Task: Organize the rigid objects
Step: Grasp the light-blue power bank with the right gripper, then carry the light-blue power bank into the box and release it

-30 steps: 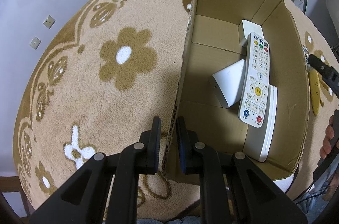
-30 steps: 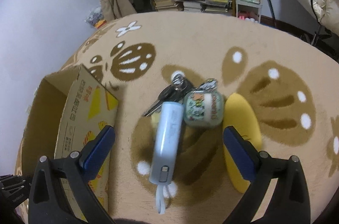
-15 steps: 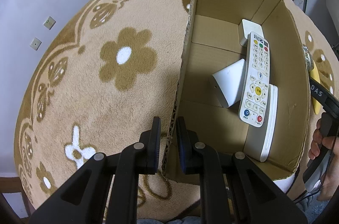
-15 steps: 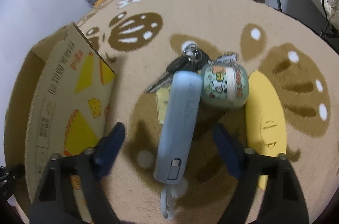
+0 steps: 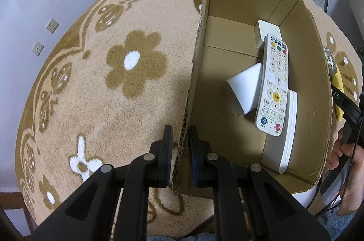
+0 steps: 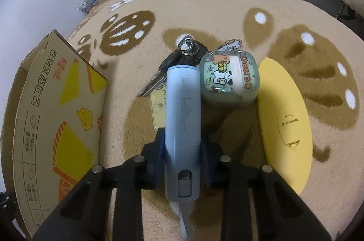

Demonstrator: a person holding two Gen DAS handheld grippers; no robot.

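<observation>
Cardboard box (image 5: 227, 40) stands open on the beige flowered rug (image 5: 113, 104); left gripper (image 5: 179, 145) pinches the box's left wall between its fingers. Inside: white wedge-shaped device (image 5: 244, 90), white remote (image 5: 274, 86) lying over it and over a flat white unit (image 5: 286, 140), small white block (image 5: 264, 33) at the far end. To the right of the box, right gripper (image 6: 182, 147) is clamped on the pale blue power bank (image 6: 182, 115), which rests on the rug atop keys (image 6: 179, 58) and a yellow card. Just beside it: cartoon-printed green case (image 6: 229, 79), then yellow oval case (image 6: 284, 118).
</observation>
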